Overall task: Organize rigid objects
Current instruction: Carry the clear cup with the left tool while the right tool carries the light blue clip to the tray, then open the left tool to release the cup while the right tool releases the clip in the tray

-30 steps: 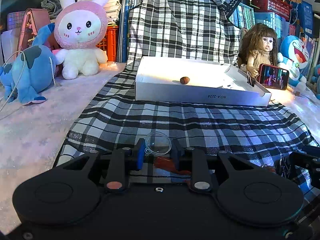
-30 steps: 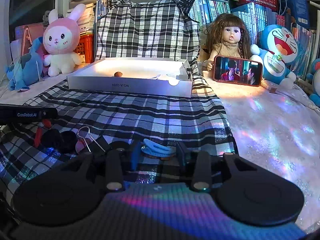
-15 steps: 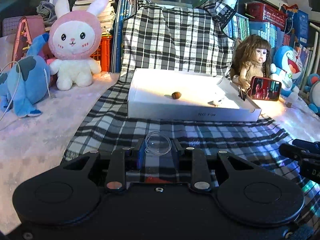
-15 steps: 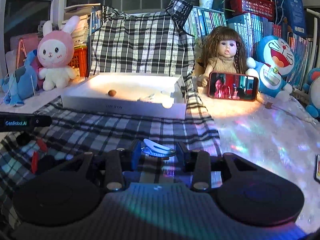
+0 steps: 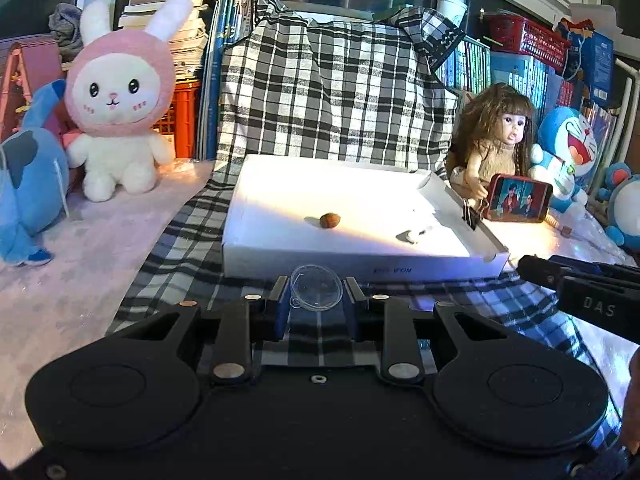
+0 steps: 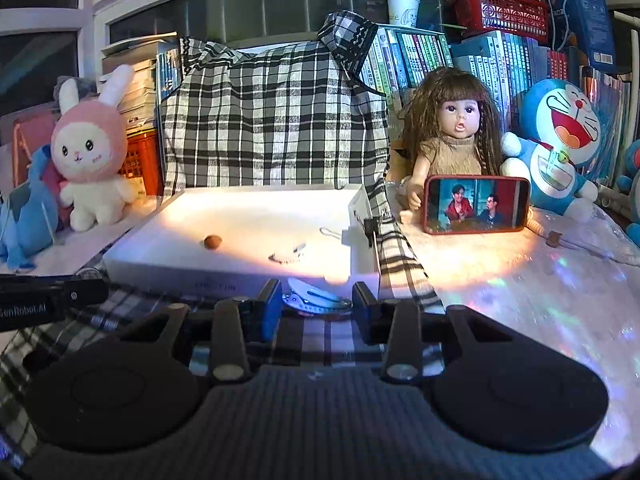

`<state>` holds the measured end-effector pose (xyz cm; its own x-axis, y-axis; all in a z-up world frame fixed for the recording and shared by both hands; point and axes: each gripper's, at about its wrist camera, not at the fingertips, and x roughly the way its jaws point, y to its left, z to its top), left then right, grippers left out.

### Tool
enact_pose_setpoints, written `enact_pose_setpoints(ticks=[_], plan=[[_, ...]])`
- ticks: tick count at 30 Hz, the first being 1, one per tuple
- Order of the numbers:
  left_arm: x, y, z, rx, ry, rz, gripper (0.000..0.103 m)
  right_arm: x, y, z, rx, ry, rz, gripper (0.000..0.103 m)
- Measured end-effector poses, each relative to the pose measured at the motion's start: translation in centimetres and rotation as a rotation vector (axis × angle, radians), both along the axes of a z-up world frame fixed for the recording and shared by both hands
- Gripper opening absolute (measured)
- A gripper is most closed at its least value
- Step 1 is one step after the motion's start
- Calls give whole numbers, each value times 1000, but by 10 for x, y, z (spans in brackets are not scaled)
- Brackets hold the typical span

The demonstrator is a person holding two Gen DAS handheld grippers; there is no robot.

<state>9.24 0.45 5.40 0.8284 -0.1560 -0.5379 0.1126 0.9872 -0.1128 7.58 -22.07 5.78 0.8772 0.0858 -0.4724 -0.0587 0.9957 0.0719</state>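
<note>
My left gripper [image 5: 316, 306] is shut on a clear plastic suction cup [image 5: 316, 288], held above the plaid cloth just short of the white box [image 5: 360, 268]. My right gripper [image 6: 316, 308] is shut on a light blue hair clip [image 6: 316, 300], held close to the front wall of the white box [image 6: 200, 276]. In the box lie a brown nut [image 5: 330, 221], also in the right wrist view [image 6: 213, 241], a small pale clip [image 6: 288, 255] and a metal loop [image 6: 330, 233]. A black binder clip [image 5: 470, 216] is clamped on the box's right wall.
A phone [image 6: 476, 204] leans on a doll [image 6: 456, 136] right of the box. A bunny plush [image 5: 120, 96] and a blue plush [image 5: 28, 184] sit left. A Doraemon plush [image 6: 560, 148] sits right. Books line the back. The right gripper's body [image 5: 588, 300] shows at right.
Both grippers have lifted their objects off the plaid cloth and moved forward toward the white box, which now looks nearer. The items on the cloth have dropped out of view.
</note>
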Motion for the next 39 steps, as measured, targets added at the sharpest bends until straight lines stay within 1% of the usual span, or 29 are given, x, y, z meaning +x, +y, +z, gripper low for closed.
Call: enact_pose_setpoints(ticks=[6, 11, 14, 18, 23, 31, 39], plan=[[28, 0, 9, -39, 2, -14, 26, 28, 2, 6, 15, 15, 10, 44], [59, -2, 12, -59, 16, -19, 26, 54, 8, 8, 6, 41, 36, 44], [78, -5, 9, -51, 30, -22, 26, 71, 11, 6, 11, 66, 59, 44], [101, -9, 1, -32, 66, -14, 26, 97, 6, 0, 70, 141, 73, 44], [124, -9, -13, -30, 110, -4, 26, 118, 5, -9, 53, 188, 69, 44], [139, -14, -35, 2, 134, -12, 26, 132, 13, -24, 31, 209, 83, 44], [146, -16, -46, 10, 138, -6, 26, 140, 22, -41, -2, 219, 75, 44]])
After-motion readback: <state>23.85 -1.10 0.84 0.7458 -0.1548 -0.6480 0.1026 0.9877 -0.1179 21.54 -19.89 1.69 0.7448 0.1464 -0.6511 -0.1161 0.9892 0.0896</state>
